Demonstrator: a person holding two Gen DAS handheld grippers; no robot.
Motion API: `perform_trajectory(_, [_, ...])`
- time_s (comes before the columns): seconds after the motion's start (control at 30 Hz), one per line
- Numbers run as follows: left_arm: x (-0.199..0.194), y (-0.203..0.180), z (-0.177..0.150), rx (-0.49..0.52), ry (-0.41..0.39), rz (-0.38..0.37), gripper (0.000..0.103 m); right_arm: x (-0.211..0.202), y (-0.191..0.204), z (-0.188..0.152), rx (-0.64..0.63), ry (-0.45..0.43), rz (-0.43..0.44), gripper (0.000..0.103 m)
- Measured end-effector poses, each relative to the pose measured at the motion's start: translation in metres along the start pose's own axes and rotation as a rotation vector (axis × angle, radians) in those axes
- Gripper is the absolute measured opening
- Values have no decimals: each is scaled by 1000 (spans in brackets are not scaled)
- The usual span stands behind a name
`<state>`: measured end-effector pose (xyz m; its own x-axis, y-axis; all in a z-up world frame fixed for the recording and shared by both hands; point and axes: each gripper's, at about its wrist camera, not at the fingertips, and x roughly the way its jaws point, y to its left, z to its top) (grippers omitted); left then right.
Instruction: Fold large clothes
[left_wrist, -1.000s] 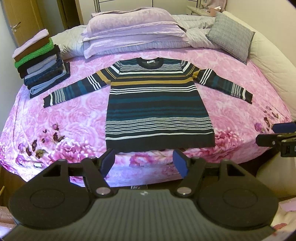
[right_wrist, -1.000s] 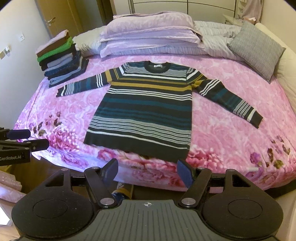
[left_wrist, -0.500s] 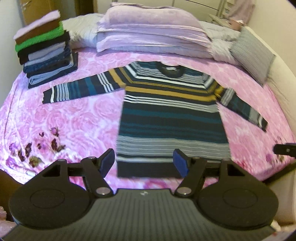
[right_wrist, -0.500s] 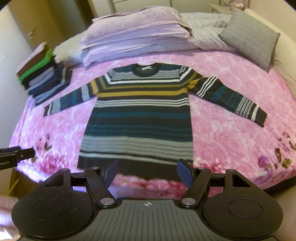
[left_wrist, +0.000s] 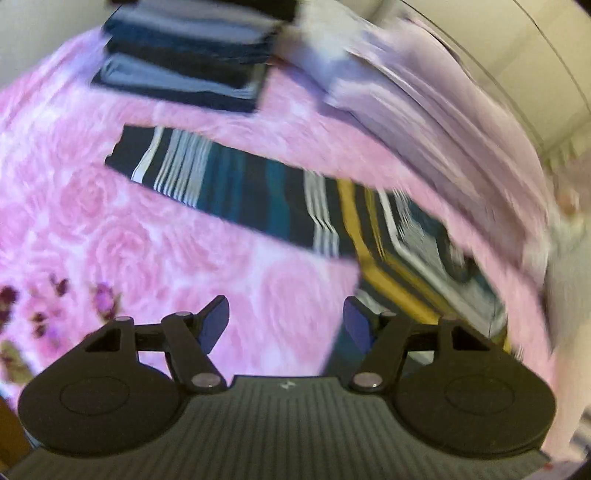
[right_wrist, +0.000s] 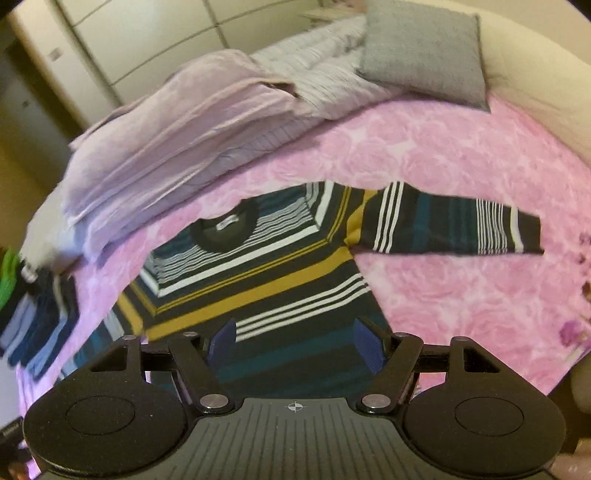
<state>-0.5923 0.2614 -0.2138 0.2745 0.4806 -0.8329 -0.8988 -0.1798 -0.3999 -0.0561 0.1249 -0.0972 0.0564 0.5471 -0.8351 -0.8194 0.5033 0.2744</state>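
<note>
Striped sweater (right_wrist: 280, 280) lies flat, front up, on the pink floral bedspread (right_wrist: 461, 155) at mid-frame of the right wrist view; dark bands alternate with teal, mustard and white, and one sleeve (right_wrist: 450, 225) stretches toward the right edge; right gripper (right_wrist: 295, 343) hovers spread wide above its body; left gripper (left_wrist: 284, 325), also wide and empty, sits below the other sleeve (left_wrist: 229, 188).
</note>
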Motion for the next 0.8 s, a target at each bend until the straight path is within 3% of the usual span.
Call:
perform_trajectory(0.07, [27, 28, 18, -114, -17, -20, 59, 20, 2, 7, 15, -7, -32, 67])
perform_trajectory(0.2, [79, 81, 46, -339, -91, -38, 48, 62, 5, 9, 3, 35, -95, 67])
perform_trajectory(0.33, [121, 118, 58, -505, -157, 7, 45, 102, 6, -4, 5, 88, -123, 67])
perform_trajectory(0.47, [146, 135, 64, -542, -188, 41, 43, 130, 5, -18, -25, 135, -141, 67])
perform_trajectory(0.8, [170, 135, 74, -514, -255, 131, 9, 161, -18, -24, -73, 184, -175, 67])
